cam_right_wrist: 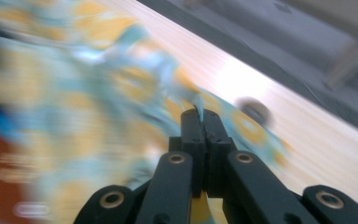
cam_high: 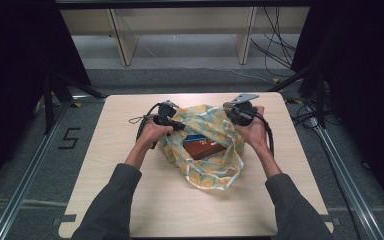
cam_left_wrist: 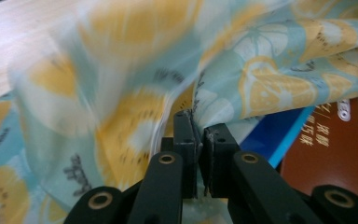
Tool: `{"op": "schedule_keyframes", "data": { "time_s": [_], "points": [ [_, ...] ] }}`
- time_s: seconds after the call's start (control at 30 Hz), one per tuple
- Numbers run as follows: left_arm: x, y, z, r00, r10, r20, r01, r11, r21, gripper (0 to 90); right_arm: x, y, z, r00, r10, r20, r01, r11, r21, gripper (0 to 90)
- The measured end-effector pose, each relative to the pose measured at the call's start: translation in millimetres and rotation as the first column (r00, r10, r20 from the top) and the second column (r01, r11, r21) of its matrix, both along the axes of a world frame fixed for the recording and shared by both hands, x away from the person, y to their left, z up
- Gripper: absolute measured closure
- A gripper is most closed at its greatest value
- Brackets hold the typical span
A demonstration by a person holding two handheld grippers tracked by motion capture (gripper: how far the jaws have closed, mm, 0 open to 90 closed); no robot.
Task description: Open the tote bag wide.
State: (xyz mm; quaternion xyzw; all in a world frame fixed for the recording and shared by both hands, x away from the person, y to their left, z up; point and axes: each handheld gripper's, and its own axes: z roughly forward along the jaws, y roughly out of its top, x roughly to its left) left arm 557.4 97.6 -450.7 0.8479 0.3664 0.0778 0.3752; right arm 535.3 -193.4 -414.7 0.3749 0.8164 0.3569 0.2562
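A cloth bag [cam_high: 207, 150] printed with orange slices on pale blue lies at the middle of the wooden table [cam_high: 130, 200]. Its mouth is pulled open, and a red-brown box [cam_high: 205, 149] with a blue box [cam_high: 194, 138] lies inside. My left gripper [cam_high: 179, 125] is shut on the bag's left rim, the cloth [cam_left_wrist: 223, 93] pinched between its jaws [cam_left_wrist: 198, 135]. My right gripper [cam_high: 231, 114] is shut on the right rim, with blurred cloth [cam_right_wrist: 135, 88] pinched at its tips [cam_right_wrist: 204, 115]. The red-brown box [cam_left_wrist: 328, 144] and blue box [cam_left_wrist: 272, 135] show under the cloth.
Wooden shelving [cam_high: 180, 30] stands beyond the table's far edge, with cables [cam_high: 275, 45] on the floor to the right. Metal frame rails [cam_high: 30, 165] run along both sides. Bare tabletop [cam_right_wrist: 279, 93] lies around the bag.
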Motion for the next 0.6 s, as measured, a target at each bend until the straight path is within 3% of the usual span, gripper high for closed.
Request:
{"op": "schedule_keyframes", "data": {
  "time_s": [0.03,0.07,0.1,0.23,0.33,0.37,0.43,0.47,0.6],
  "points": [
    [0.3,0.5,0.5,0.9999,-0.013,-0.001,0.013,0.9999,0.007,85.8,7.8,-11.3,-6.1,0.9988,-0.044,-0.023,0.044,0.999,-0.021,90.0],
    [-0.6,-0.9,0.0,1.0000,-0.005,-0.006,0.005,0.9998,-0.017,86.4,13.4,-19.5,-13.1,0.9973,-0.066,-0.033,0.064,0.997,-0.040,90.0],
    [-1.2,-0.4,1.1,0.9997,-0.022,-0.013,0.021,0.9997,-0.012,86.8,16.7,-24.2,-19.2,0.9957,-0.082,-0.044,0.080,0.996,-0.038,90.0],
    [-4.7,0.4,6.3,0.9990,-0.043,0.008,0.043,0.9989,-0.018,87.6,22.3,-39.5,-44.7,0.9850,-0.111,-0.132,0.103,0.993,-0.064,90.0],
    [-5.5,2.4,9.7,0.9996,-0.023,0.019,0.024,0.9983,-0.054,87.9,20.8,-43.3,-58.7,0.9738,-0.135,-0.183,0.124,0.990,-0.069,89.1],
    [-5.8,2.1,10.1,0.9998,-0.009,0.018,0.011,0.9971,-0.075,87.9,20.4,-45.9,-60.0,0.9721,-0.137,-0.191,0.125,0.990,-0.070,87.4],
    [-5.3,4.0,12.1,0.9997,-0.012,0.023,0.014,0.9974,-0.071,87.8,19.7,-47.7,-57.7,0.9681,-0.138,-0.209,0.131,0.990,-0.048,82.1],
    [-5.4,4.0,12.2,0.9997,-0.010,0.022,0.012,0.9973,-0.072,87.6,19.5,-49.5,-55.3,0.9716,-0.131,-0.197,0.124,0.991,-0.045,79.1],
    [-5.6,2.9,12.2,0.9992,0.002,0.039,0.000,0.9991,-0.041,81.1,6.8,-51.9,-30.8,0.9810,-0.096,-0.168,0.110,0.991,0.073,68.3]
  ]
}}
